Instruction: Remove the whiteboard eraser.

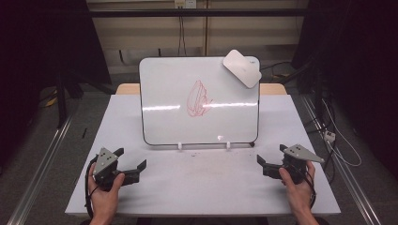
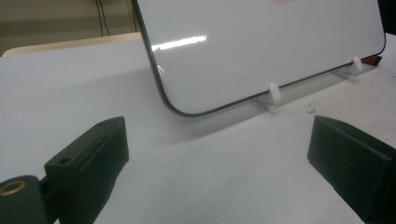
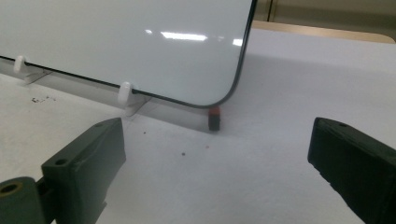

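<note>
Leaning upright mid-table is the whiteboard, propped on two small white clips w/ a red scribble near its centre. White eraser sits tilted at its top right corner. Small red-capped marker stands just behind the board's lower right corner, seen in right gripper view. My left tongs rest on the table near its front left, jaws wide open, nothing between them. My right tongs rest front right, also wide open & empty. Both are well apart from the board, pointing inward toward it.
</note>
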